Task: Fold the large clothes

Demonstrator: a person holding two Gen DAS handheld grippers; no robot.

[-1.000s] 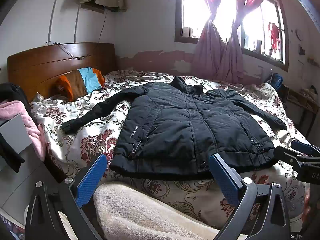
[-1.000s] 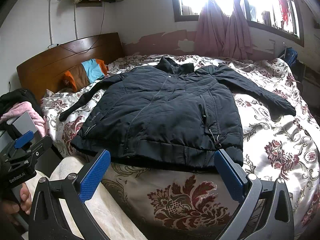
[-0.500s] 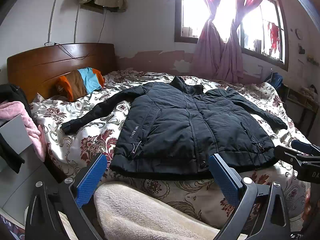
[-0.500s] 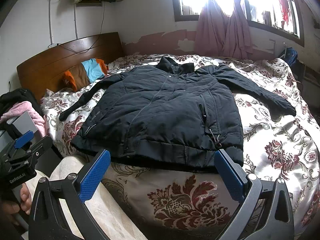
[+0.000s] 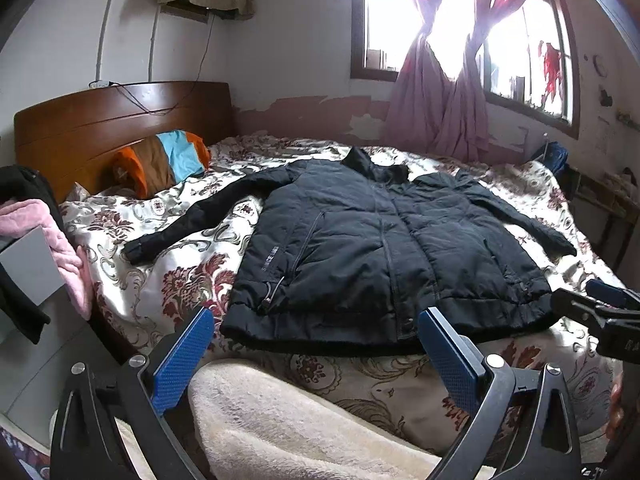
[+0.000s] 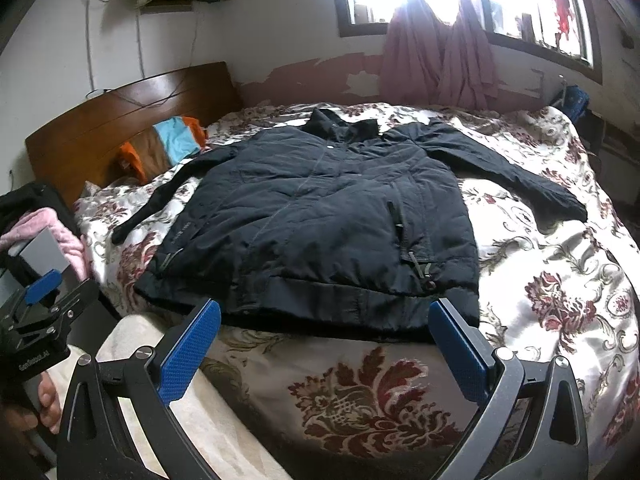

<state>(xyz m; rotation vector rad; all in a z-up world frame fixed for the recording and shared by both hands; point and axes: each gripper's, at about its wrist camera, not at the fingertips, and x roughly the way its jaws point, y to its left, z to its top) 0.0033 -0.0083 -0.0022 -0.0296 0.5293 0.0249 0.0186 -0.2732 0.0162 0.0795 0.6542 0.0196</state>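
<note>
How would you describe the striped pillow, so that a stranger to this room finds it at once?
Start at the wooden headboard at the head of the bed with the flowered cover. The pillow leans against its lower edge, beyond the outstretched sleeve of the black jacket. Its orange, brown and light blue stripes are unlike anything nearby.

Bed (image 5: 132, 280): floral cover, wooden headboard (image 5: 100, 120)
On it: dark jacket (image 5: 380, 248) spread flat; striped pillow (image 5: 160, 160) by headboard
</note>
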